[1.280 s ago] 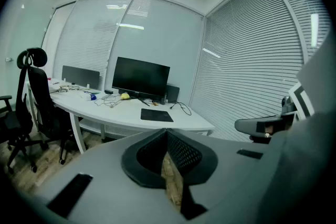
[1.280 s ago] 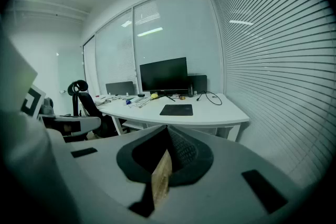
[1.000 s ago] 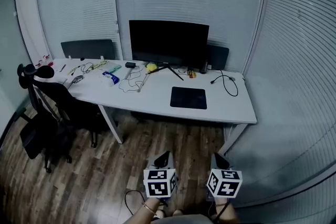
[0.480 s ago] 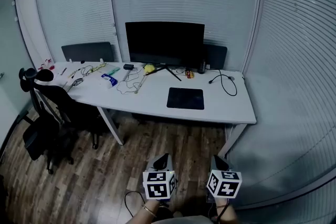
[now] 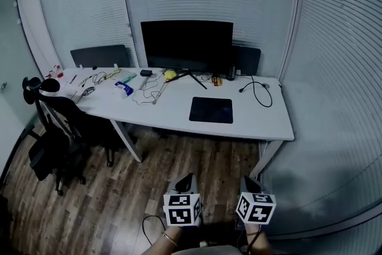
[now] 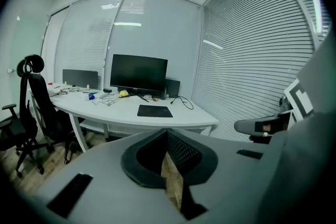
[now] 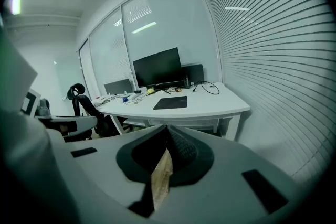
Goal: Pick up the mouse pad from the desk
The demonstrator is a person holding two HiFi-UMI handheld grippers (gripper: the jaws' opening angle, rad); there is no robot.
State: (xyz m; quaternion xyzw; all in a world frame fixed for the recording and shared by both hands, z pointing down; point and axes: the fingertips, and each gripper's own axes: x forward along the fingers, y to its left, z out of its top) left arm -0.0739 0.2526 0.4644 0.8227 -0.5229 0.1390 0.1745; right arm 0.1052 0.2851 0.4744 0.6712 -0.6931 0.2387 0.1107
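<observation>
White surface (image 5: pixel 176 114) seen across wood floor, well apart from both grippers. Mouse pad (image 5: pixel 210 110) laid flat on surface, at 5 o'clock of monitor (image 5: pixel 187 45), untouched. Left gripper (image 5: pixel 187 178) and right gripper (image 5: pixel 249 181) held at 6 o'clock of pad. Jaws of both pressed together, nothing held. Nothing done yet: approach, grasp and lift all left.

Small clutter (image 5: pixel 124 88) on the desk (image 5: pixel 250 119) is too tiny to identify.
</observation>
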